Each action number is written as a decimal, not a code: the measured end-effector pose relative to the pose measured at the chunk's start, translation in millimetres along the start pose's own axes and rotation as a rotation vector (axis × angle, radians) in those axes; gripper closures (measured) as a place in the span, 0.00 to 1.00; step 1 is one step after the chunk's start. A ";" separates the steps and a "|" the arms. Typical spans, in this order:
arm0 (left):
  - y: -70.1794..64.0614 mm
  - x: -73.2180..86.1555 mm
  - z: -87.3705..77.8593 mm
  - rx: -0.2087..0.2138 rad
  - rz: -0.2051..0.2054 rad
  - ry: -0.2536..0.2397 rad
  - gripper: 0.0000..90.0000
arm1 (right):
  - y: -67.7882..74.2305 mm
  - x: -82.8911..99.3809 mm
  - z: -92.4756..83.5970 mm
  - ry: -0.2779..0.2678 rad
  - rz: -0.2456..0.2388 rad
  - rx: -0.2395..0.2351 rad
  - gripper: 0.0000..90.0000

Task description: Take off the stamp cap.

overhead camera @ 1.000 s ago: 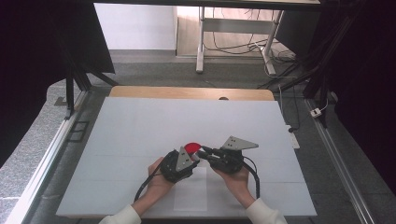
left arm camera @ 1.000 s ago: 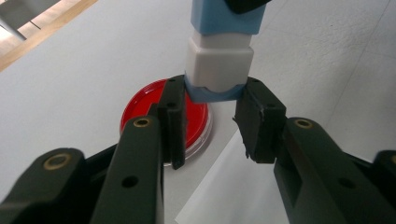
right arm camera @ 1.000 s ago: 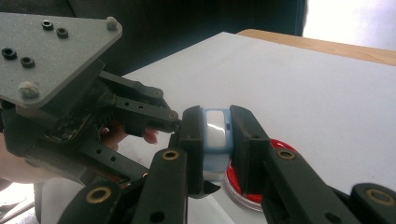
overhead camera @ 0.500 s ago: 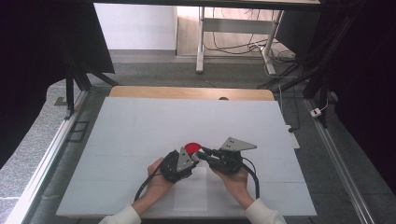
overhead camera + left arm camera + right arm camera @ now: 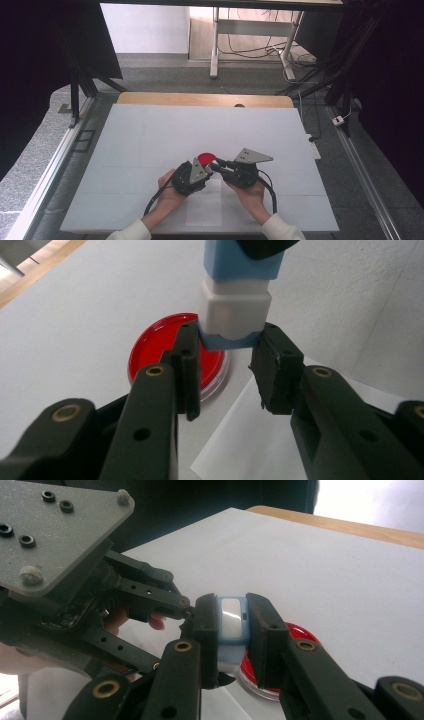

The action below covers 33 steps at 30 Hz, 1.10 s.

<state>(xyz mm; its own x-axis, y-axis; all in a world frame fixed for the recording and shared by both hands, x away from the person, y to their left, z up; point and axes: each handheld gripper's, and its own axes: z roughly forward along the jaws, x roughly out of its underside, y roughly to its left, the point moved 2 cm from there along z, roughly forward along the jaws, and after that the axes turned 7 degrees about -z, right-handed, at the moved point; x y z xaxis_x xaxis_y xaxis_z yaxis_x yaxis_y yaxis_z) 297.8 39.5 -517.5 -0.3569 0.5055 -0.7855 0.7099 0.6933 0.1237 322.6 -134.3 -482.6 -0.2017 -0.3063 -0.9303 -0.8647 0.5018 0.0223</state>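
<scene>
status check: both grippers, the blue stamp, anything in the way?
Right gripper shut on blue stamp. Left gripper shut on its white cap. Red dish underneath; nothing blocking.

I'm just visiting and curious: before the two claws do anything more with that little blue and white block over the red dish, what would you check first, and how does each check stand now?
1. Right claw grips the blue and white block: ok, its jaws press on both sides.
2. Left claw has the block's blue end: ok, shut on the blue end below the white section.
3. Both claws hold the same block: ok, each grips a different part.
4. Red dish sits flat on the table: ok.
5. White paper sheet lies flat beside the dish: ok.
6. Whether the block's parts will come apart: cannot tell.
</scene>
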 end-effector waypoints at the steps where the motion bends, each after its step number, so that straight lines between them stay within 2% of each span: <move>1: 0.0 0.0 -0.4 -0.002 0.002 -0.002 0.73 | 0.6 -0.2 -0.3 -0.001 -0.002 0.003 0.84; 7: -1.4 0.1 -0.5 -0.004 0.011 -0.006 0.73 | 1.9 -0.9 -1.7 -0.005 0.004 0.018 0.84; 13: -3.8 0.3 0.8 -0.025 0.040 0.006 0.73 | 1.3 -1.8 -0.8 0.012 0.001 0.014 0.84; 16: -3.0 0.4 0.4 -0.017 0.026 -0.001 0.73 | 1.3 -1.9 -1.0 0.014 0.000 0.013 0.84; 20: -0.3 0.6 0.2 0.010 -0.026 -0.016 0.73 | 1.3 -1.9 -2.0 0.001 0.010 0.021 0.84; 27: 0.0 1.8 1.0 0.015 -0.033 -0.016 0.73 | 2.5 -0.2 -1.6 -0.002 0.010 0.031 0.84; 33: -0.5 1.9 0.6 0.005 0.008 -0.006 0.73 | 1.5 -1.3 -1.3 0.011 0.005 0.021 0.84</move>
<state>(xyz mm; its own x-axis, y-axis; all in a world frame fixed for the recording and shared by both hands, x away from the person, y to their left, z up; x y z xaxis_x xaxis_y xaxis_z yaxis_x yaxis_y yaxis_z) 297.1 39.9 -519.4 -0.3478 0.5082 -0.7879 0.7157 0.6867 0.1270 321.0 -134.2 -480.9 -0.2107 -0.3124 -0.9263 -0.8540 0.5199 0.0189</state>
